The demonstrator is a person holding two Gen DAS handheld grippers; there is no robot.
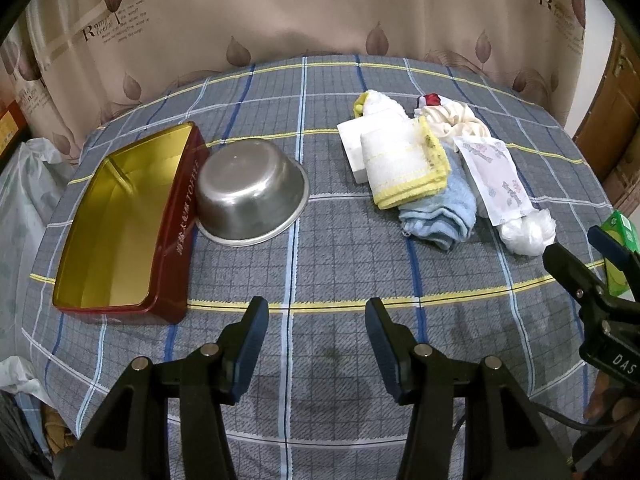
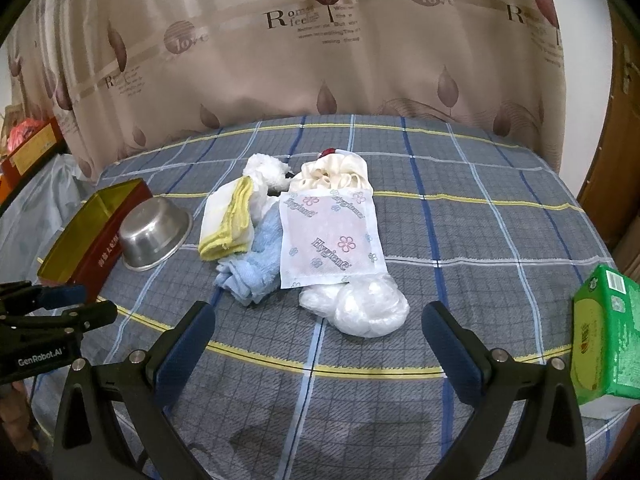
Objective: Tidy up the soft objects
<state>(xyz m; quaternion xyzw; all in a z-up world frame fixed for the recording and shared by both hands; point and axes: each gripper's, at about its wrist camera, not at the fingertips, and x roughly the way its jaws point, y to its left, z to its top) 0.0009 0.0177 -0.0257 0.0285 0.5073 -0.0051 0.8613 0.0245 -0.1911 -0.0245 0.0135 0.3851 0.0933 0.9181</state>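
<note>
Left gripper (image 1: pixel 316 322) hovering spread, empty, above plaid cloth (image 1: pixel 340 248); right gripper (image 2: pixel 318 326) gaping empty before cloth pile: blue towel (image 2: pixel 260 268), Hygiene packet (image 2: pixel 330 236).

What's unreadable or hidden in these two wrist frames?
- Steel bowl: upside down in both views, so its inside is hidden.
- Green box: cut off by the right edge in both.
- Blue towel: partly covered by the yellow-edged cloth and the Hygiene packet.
- Tin lettering: too small.
</note>
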